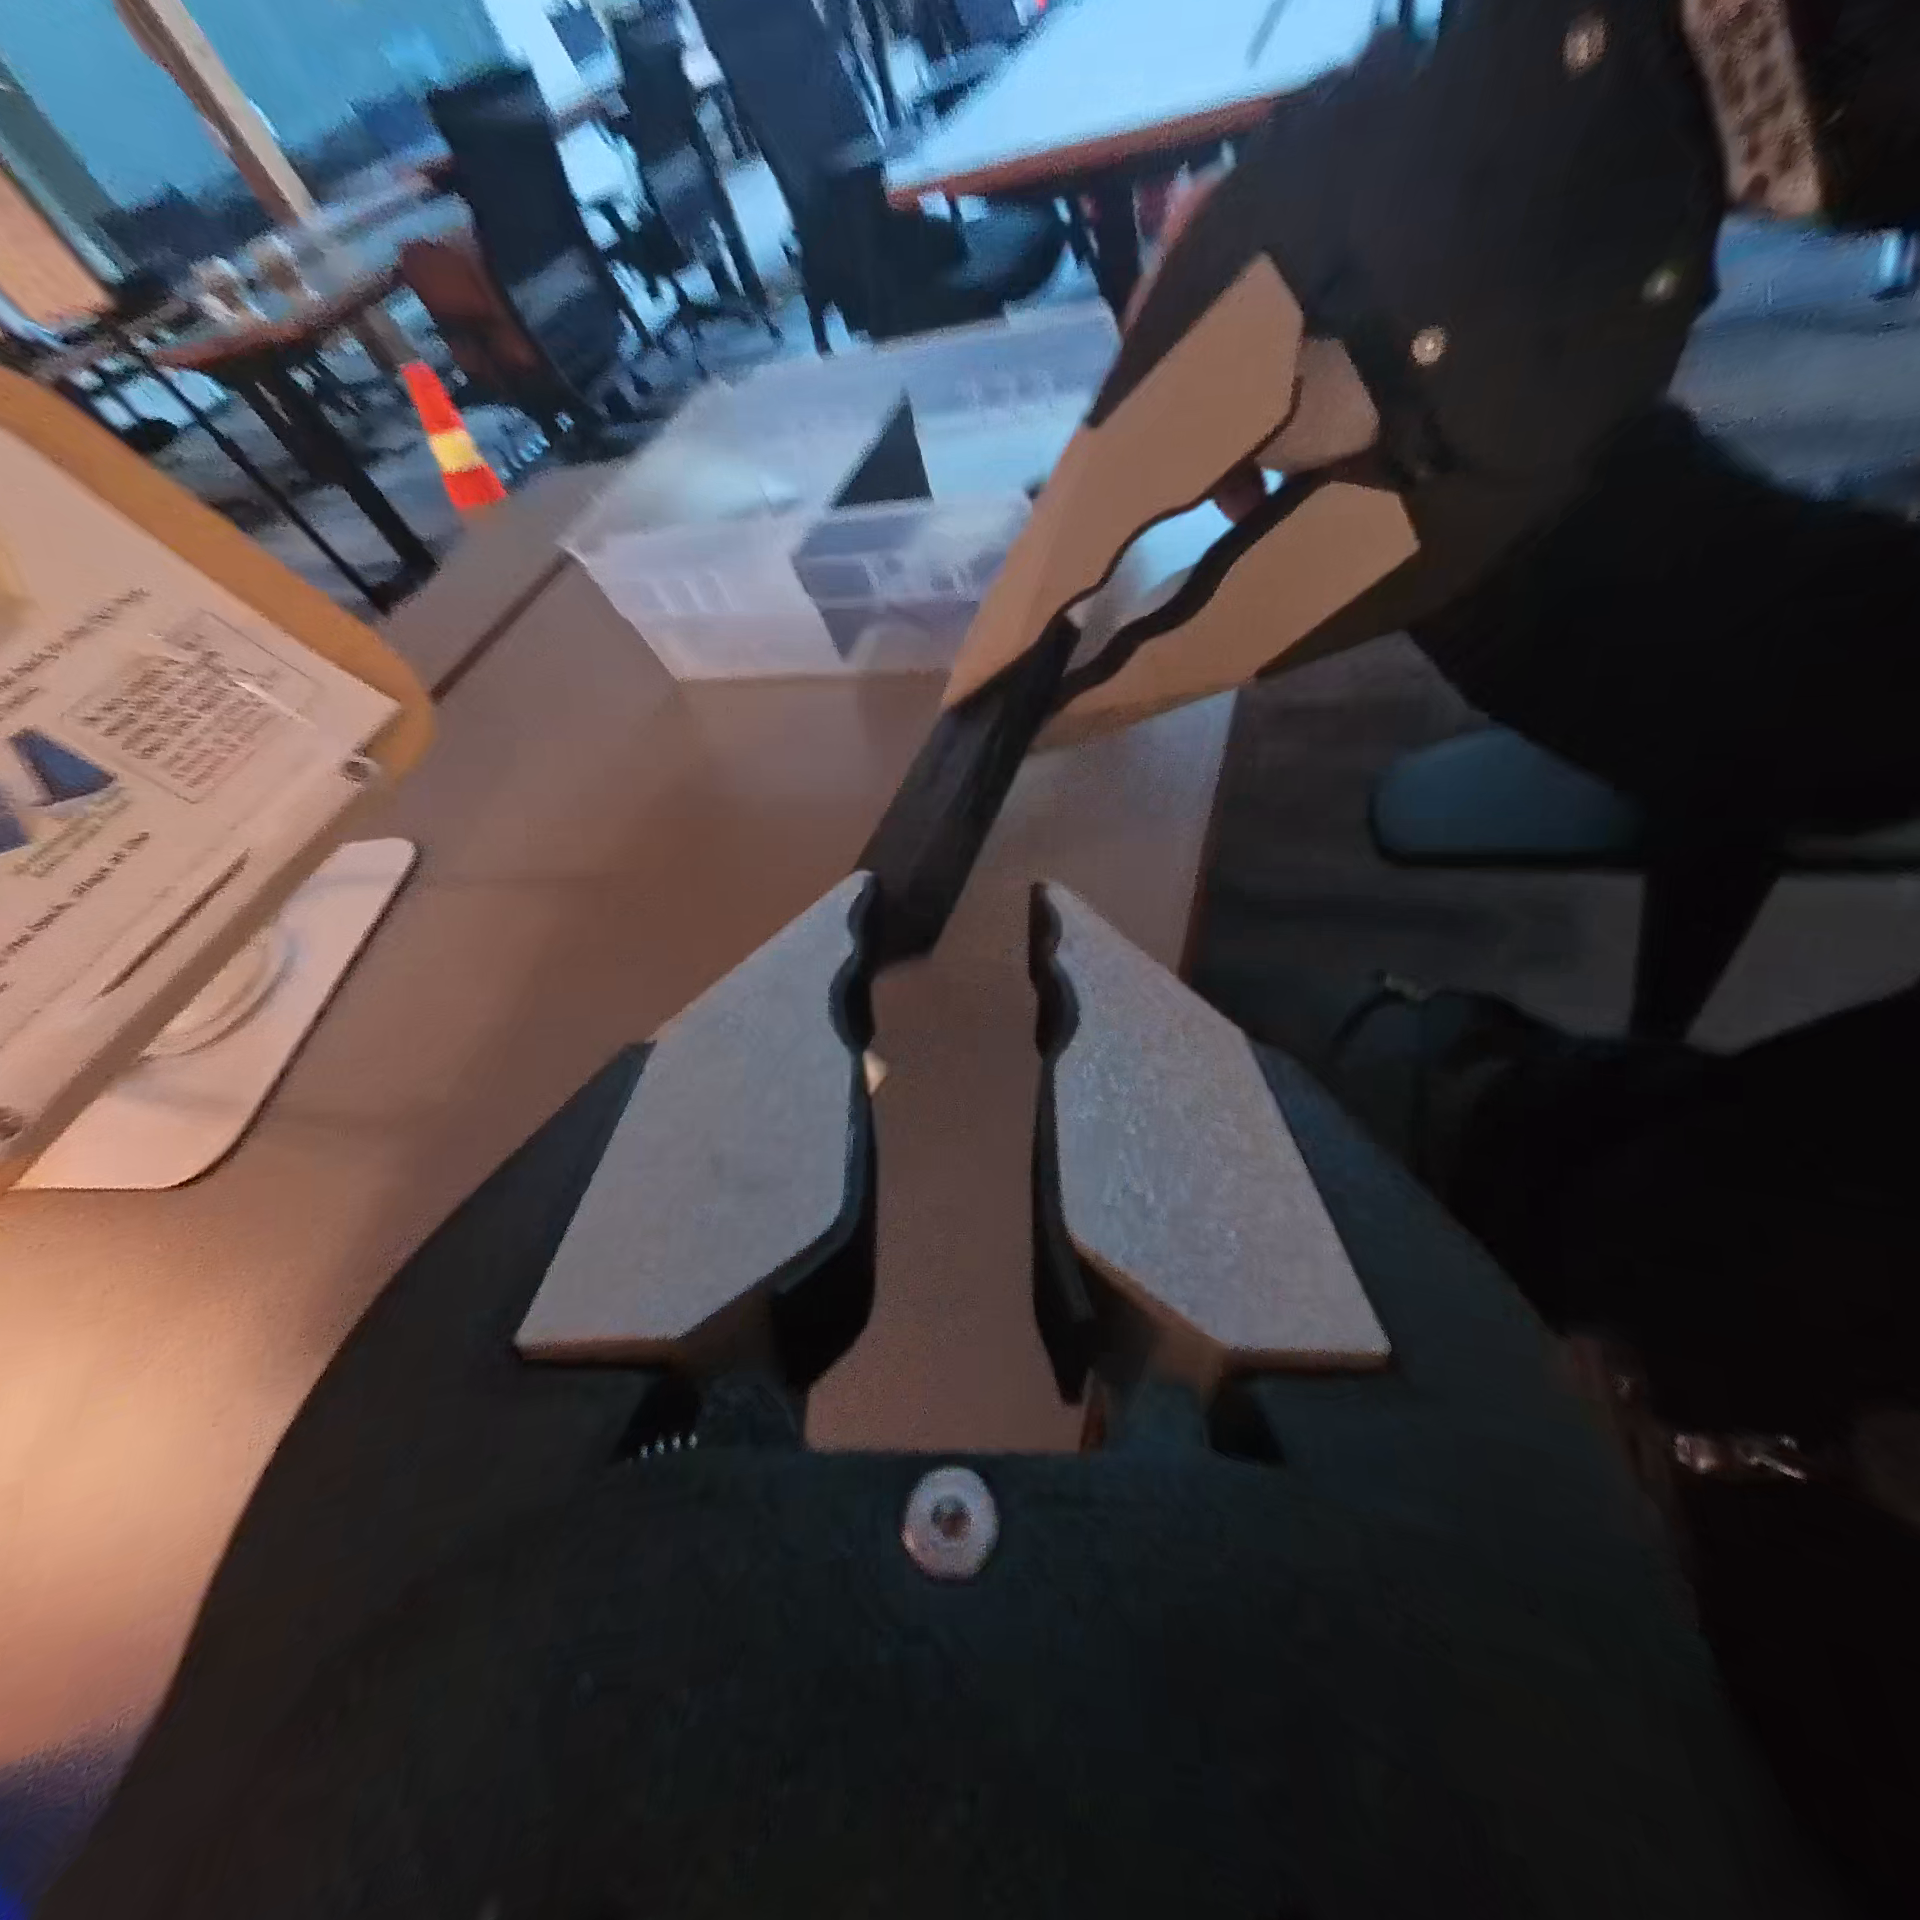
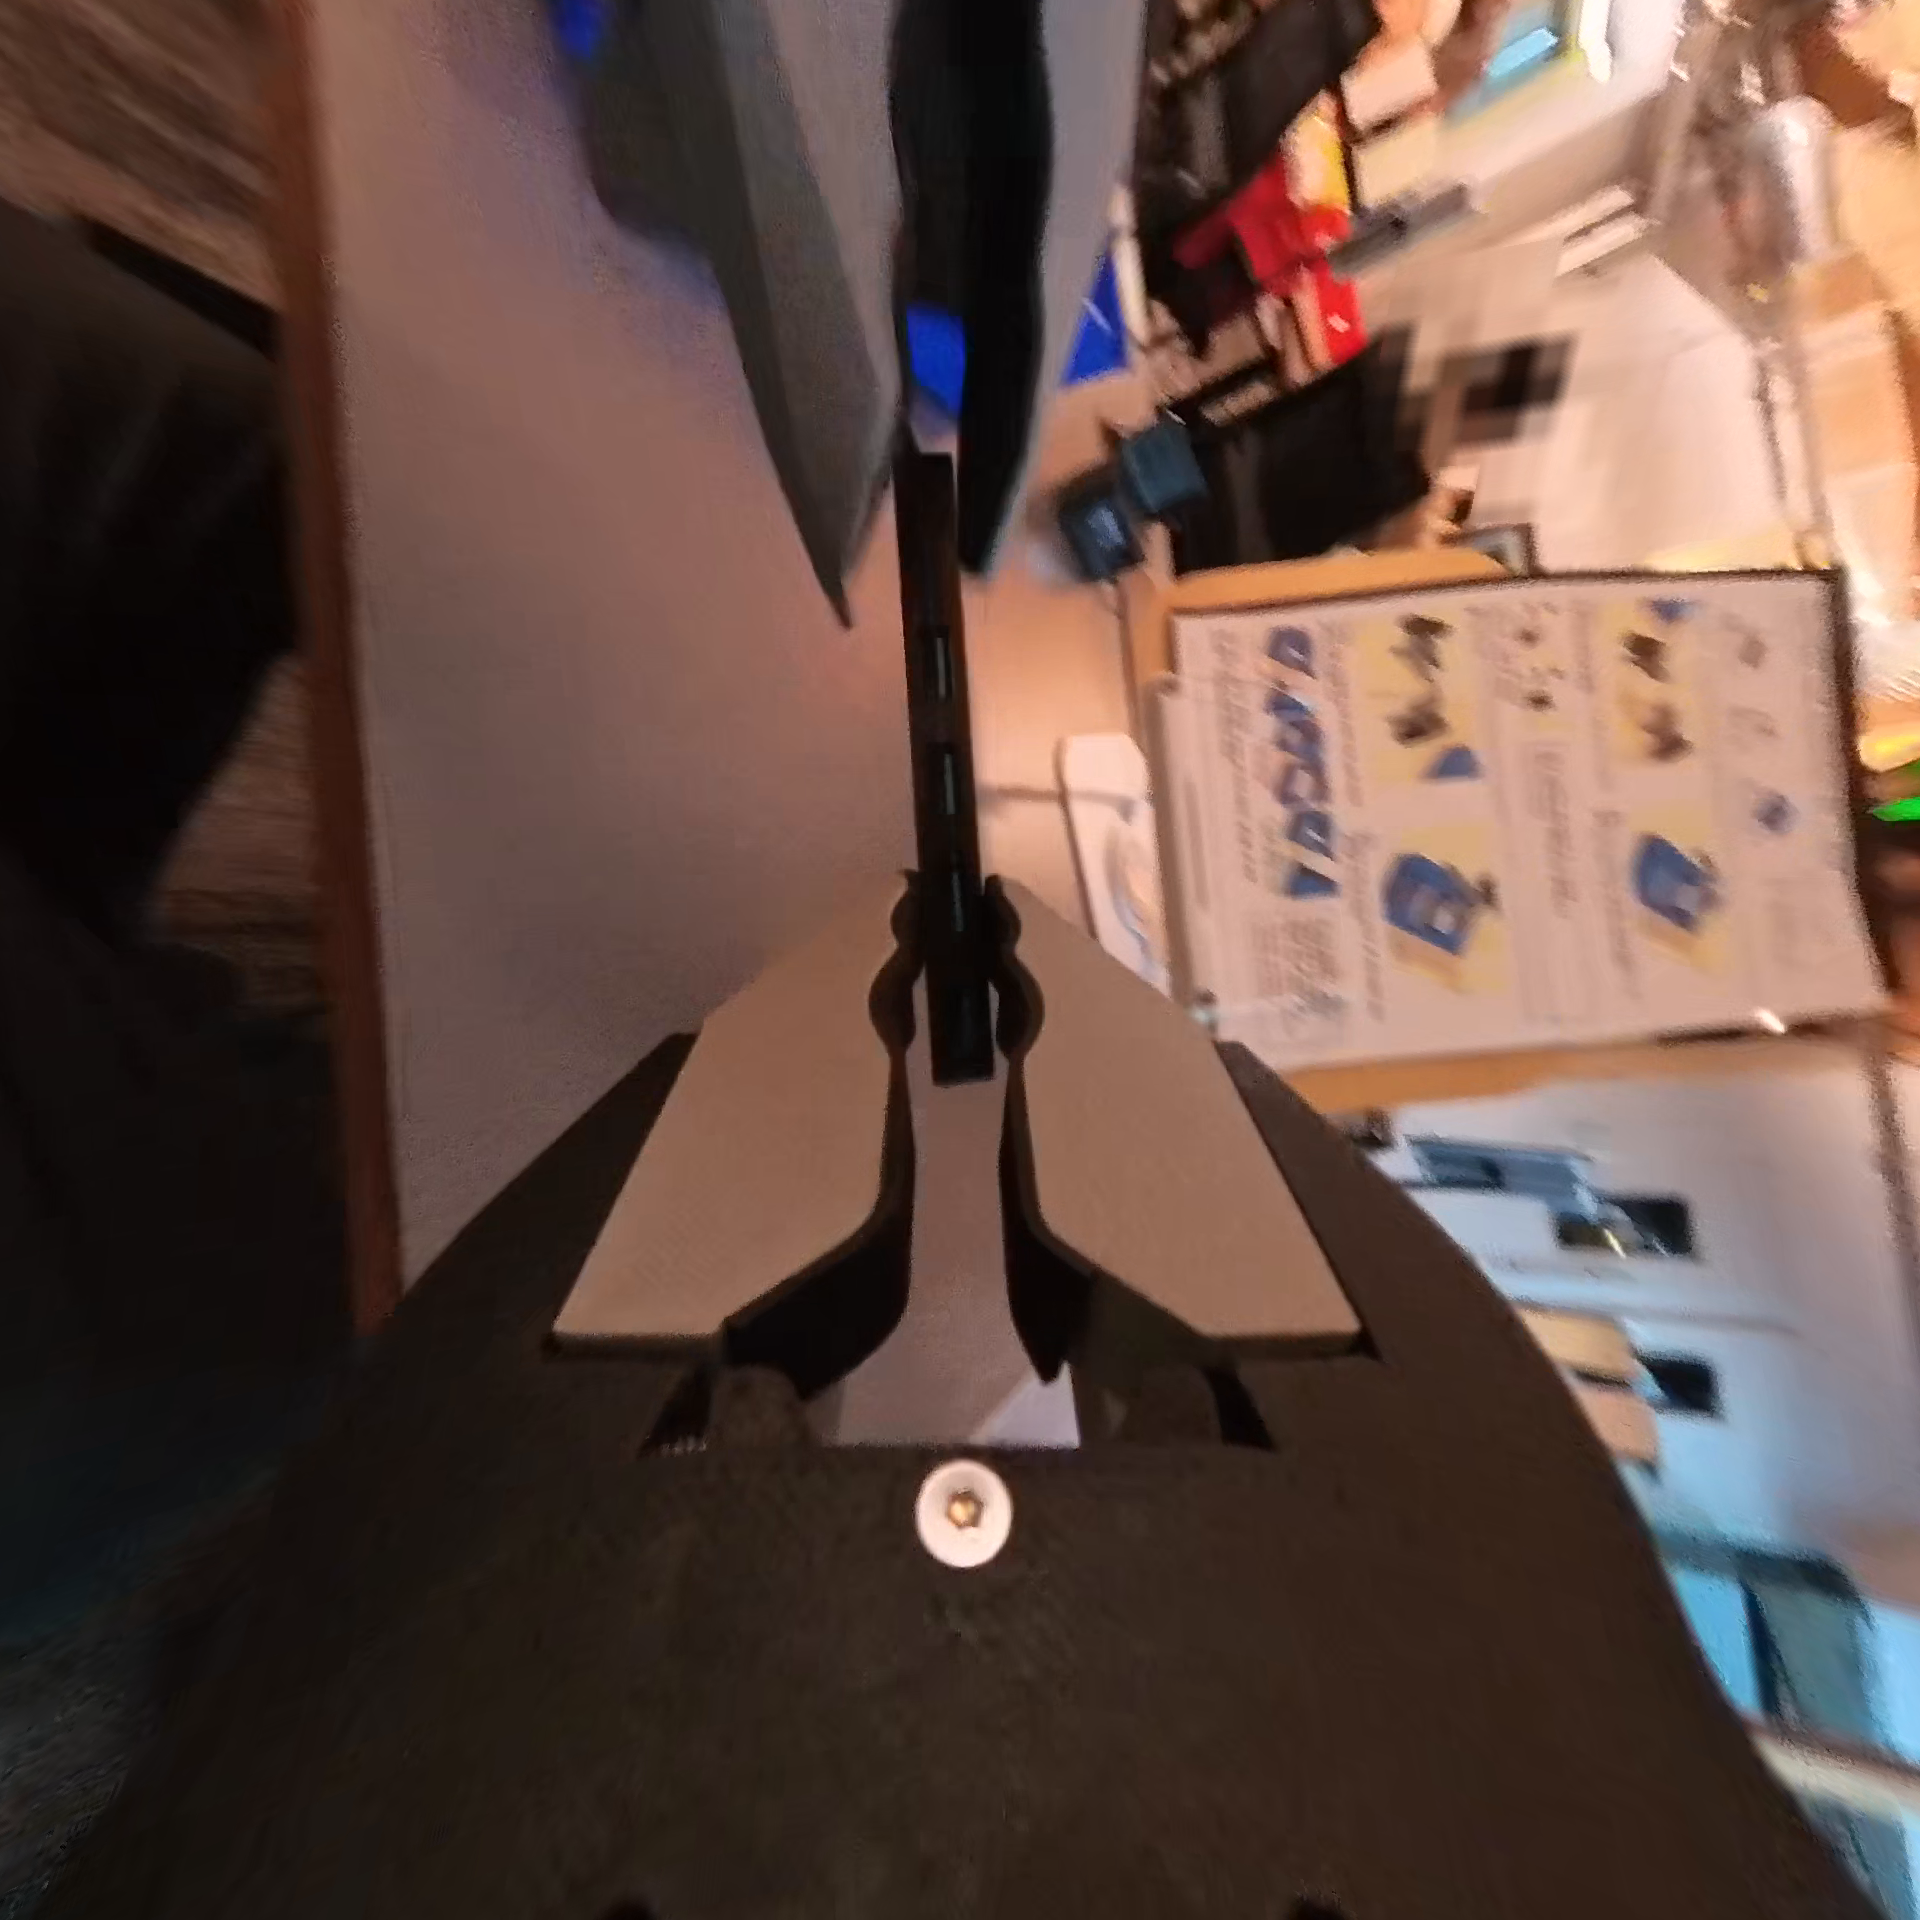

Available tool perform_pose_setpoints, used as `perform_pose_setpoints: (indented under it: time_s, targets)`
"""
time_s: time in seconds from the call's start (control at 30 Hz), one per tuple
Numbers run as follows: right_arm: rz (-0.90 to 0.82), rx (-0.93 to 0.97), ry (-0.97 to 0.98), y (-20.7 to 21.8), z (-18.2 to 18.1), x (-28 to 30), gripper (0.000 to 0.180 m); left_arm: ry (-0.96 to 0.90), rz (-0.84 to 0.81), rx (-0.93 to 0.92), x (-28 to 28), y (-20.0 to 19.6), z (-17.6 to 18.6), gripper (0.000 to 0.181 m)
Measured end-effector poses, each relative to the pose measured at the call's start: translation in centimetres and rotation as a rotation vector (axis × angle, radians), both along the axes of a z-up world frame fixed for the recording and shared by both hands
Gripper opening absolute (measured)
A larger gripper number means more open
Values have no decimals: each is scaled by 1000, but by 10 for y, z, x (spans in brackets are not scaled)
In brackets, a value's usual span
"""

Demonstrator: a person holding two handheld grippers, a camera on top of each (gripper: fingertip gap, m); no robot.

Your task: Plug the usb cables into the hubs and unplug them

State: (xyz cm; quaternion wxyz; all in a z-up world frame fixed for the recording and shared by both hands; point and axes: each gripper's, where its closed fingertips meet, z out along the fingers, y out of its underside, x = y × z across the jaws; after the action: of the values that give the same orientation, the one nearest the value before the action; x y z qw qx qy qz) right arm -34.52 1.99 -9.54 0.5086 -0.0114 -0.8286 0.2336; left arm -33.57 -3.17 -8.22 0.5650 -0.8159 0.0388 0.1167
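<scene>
A slim black USB hub [image 2: 940, 727] with several ports along its edge is clamped between my right gripper's [image 2: 951, 914] shut fingers and points forward. In the left wrist view the right gripper [image 1: 1049, 665] comes in from the upper right, holding the hub [image 1: 956, 810] slanted above the table. The hub's free end reaches my left gripper [image 1: 951, 914], beside the left fingertip [image 1: 857, 935]. The left gripper is open and holds nothing. It also shows in the right wrist view [image 2: 909, 587], around the hub's far end. No cable is in view.
A clear plastic bin [image 1: 790, 561] stands farther back on the brown table [image 1: 623, 810]. A printed sheet on a stand [image 1: 156, 748] is at the left, also in the right wrist view [image 2: 1507, 810]. The table edge [image 1: 1205, 831] is at the right, with a chair seat [image 1: 1496, 800] beyond.
</scene>
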Motion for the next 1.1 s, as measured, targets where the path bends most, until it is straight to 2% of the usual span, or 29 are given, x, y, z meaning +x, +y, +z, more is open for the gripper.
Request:
perform_pose_setpoints:
  time_s: [0.1, 0.2, 0.27, 0.37, 0.5, 0.6, 0.67, 0.73, 0.83, 0.9, 1.0, 1.1]
  targets:
    - [-182, -82, 144, 53, 42, -10, 8, 11, 72, 27, -15, -31, 20, 26]
    - [-442, -240, 328, 145, 94, -11, 7, 91, 197, 0, -35, -67, 31, 26]
    - [-589, -351, 371, 207, 110, -10, 7, 93, 229, 45, -39, -84, 43, 24]
    - [-678, -408, 337, 267, 117, -28, 7, 50, 192, 167, -35, -100, 65, 21]
    - [-644, -358, 60, 300, 84, -84, 8, 20, 208, 231, -44, -114, 74, 16]
    - [-674, -266, -223, 327, 32, -122, 7, 9, 224, 227, -48, -116, 72, 16]
    - [-788, -212, -408, 353, -8, -135, 11, 2, 247, 205, -54, -116, 65, 17]
    - [-1011, -109, -459, 389, -27, -140, 17, -22, 269, 158, -62, -114, 53, 18]
    - [-1159, -42, -490, 397, -37, -137, 20, -57, 258, 102, -67, -105, 36, 20]
    - [-1201, -43, -399, 395, -25, -139, 16, -63, 251, 70, -71, -97, 27, 21]
    - [-1195, -160, -253, 377, -1, -140, 8, -106, 215, 39, -68, -83, 14, 21]
    - [-1190, -299, -200, 357, 16, -133, 22, -123, 195, 13, -63, -74, 5, 21]
